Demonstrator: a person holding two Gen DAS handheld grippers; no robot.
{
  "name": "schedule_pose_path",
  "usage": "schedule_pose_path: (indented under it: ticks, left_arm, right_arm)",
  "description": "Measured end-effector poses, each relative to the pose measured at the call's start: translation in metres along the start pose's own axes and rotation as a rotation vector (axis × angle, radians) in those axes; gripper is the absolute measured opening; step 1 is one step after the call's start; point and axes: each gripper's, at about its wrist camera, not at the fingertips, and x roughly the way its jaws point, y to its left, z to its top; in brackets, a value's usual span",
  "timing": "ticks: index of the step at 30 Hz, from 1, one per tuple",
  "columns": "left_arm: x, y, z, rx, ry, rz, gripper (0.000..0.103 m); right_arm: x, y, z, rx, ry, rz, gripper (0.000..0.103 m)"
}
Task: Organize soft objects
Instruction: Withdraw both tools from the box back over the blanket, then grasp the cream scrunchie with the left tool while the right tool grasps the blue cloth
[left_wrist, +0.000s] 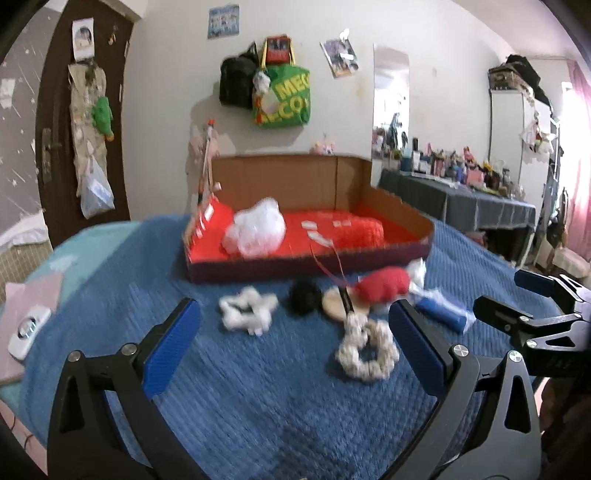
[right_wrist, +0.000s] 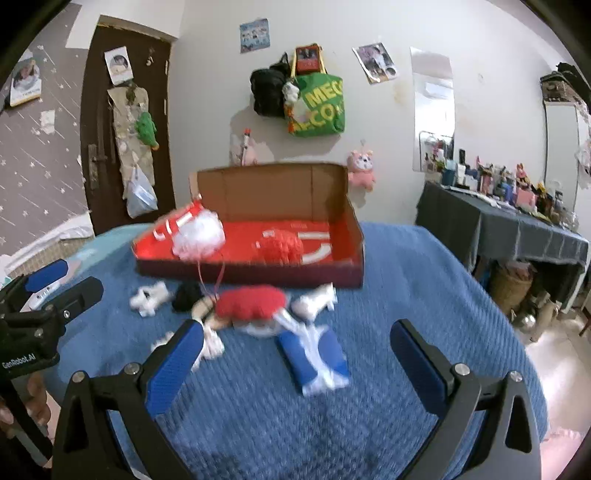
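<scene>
A: Left gripper (left_wrist: 293, 334) and right gripper (right_wrist: 295, 354), jaws spread wide, both empty, above the blue blanket (left_wrist: 258, 398).

B: Soft objects (right_wrist: 251, 302) scattered just before the red box (right_wrist: 343, 275).

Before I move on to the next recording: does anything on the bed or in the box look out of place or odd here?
Mostly loose clutter. A red knitted piece lies outside the box, piled over a round wooden disc, with red string trailing over the box's front wall. Both the left gripper and the right gripper are open, empty.
</scene>
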Motion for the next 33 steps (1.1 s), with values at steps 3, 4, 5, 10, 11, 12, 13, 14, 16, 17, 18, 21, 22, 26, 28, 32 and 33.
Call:
schedule_pose_path:
  ticks: [3, 4, 5, 10, 11, 12, 13, 14, 16, 17, 18, 21, 22, 26, 28, 32, 33]
  left_arm:
    - [0.008, -0.002, -0.009, -0.001, 0.038, -0.008, 0.103]
    - [0.010, -0.002, -0.010, -0.003, 0.048, -0.013, 0.103]
    - [0.013, -0.002, -0.012, -0.007, 0.063, -0.021, 0.103]
    - [0.021, -0.002, -0.013, -0.017, 0.096, -0.036, 0.103]
    - [0.023, -0.003, -0.013, -0.018, 0.104, -0.043, 0.103]
    - [0.025, -0.003, -0.014, -0.020, 0.112, -0.049, 0.103]
    - [0.027, -0.003, -0.013, -0.022, 0.118, -0.054, 0.103]
    - [0.029, -0.005, -0.013, -0.022, 0.127, -0.062, 0.103]
    - [0.032, -0.007, -0.012, -0.016, 0.145, -0.079, 0.103]
    - [0.035, -0.009, -0.011, -0.011, 0.157, -0.086, 0.103]
    - [0.037, -0.012, -0.011, -0.006, 0.167, -0.093, 0.103]
    - [0.043, -0.017, -0.009, 0.007, 0.185, -0.133, 0.103]
    - [0.044, -0.019, -0.009, 0.011, 0.188, -0.136, 0.103]
    - [0.050, -0.028, -0.007, 0.048, 0.210, -0.156, 0.103]
    - [0.055, -0.033, -0.007, 0.071, 0.223, -0.159, 0.103]
    - [0.066, -0.041, -0.007, 0.104, 0.256, -0.161, 0.098]
    - [0.069, -0.042, -0.007, 0.106, 0.268, -0.167, 0.096]
  right_arm:
    - [0.007, -0.003, -0.014, 0.011, 0.032, -0.003, 0.103]
    - [0.009, -0.003, -0.016, 0.017, 0.042, -0.005, 0.103]
    - [0.011, -0.005, -0.019, 0.020, 0.051, -0.005, 0.103]
    - [0.019, -0.011, -0.027, 0.046, 0.083, -0.009, 0.103]
    - [0.021, -0.013, -0.027, 0.049, 0.088, -0.011, 0.103]
    - [0.022, -0.015, -0.027, 0.051, 0.092, -0.012, 0.103]
    - [0.023, -0.016, -0.028, 0.052, 0.096, -0.011, 0.103]
    - [0.025, -0.017, -0.028, 0.053, 0.101, -0.010, 0.103]
    - [0.028, -0.019, -0.027, 0.051, 0.112, -0.011, 0.103]
    - [0.031, -0.020, -0.026, 0.050, 0.119, -0.008, 0.103]
    - [0.033, -0.021, -0.026, 0.049, 0.125, -0.004, 0.103]
    - [0.040, -0.024, -0.023, 0.033, 0.149, 0.006, 0.103]
    - [0.044, -0.024, -0.022, 0.021, 0.157, 0.004, 0.103]
    - [0.054, -0.028, -0.020, 0.011, 0.183, 0.015, 0.100]
    - [0.060, -0.033, -0.019, 0.018, 0.203, 0.028, 0.096]
    - [0.067, -0.039, -0.018, 0.024, 0.230, 0.055, 0.090]
    - [0.069, -0.039, -0.017, 0.017, 0.239, 0.058, 0.088]
